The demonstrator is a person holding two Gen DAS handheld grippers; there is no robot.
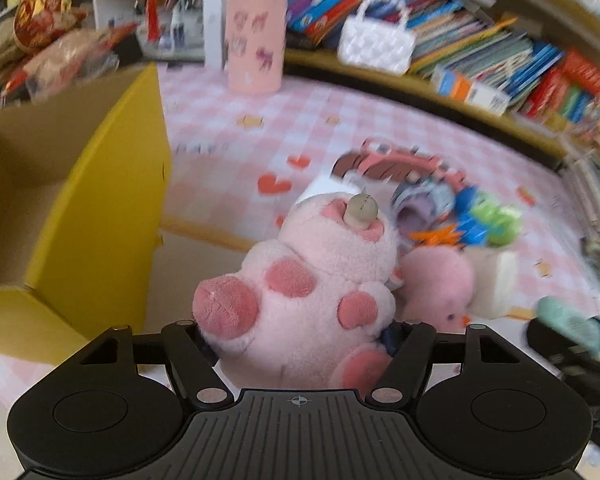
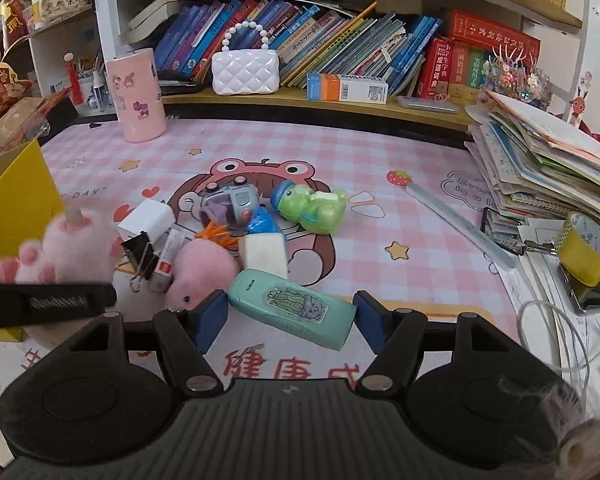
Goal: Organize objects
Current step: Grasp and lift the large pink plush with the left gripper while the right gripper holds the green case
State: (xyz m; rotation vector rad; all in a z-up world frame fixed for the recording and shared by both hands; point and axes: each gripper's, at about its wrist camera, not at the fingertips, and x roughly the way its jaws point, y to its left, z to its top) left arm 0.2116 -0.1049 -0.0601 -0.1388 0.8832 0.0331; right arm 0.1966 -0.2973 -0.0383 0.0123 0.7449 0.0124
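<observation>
My left gripper (image 1: 300, 340) is shut on a pink plush paw toy (image 1: 312, 280) and holds it above the mat, just right of the open yellow box (image 1: 99, 208). The same toy shows at the left of the right wrist view (image 2: 67, 252). My right gripper (image 2: 289, 316) is shut on a mint green case with a cactus sticker (image 2: 295, 308), with a blue pad at each of its ends. A pile lies on the pink mat: a pink plush ball (image 2: 203, 272), a green frog toy (image 2: 312, 208), a toy camera (image 2: 231, 200), a white block (image 2: 265, 254), a black binder clip (image 2: 139, 256).
A pink cylinder tin (image 2: 137, 96) and a white quilted handbag (image 2: 245, 70) stand at the back by the bookshelf (image 2: 340, 40). A stack of papers (image 2: 540, 160), a yellow tape roll (image 2: 586, 248) and a ruler (image 2: 460, 224) lie at the right.
</observation>
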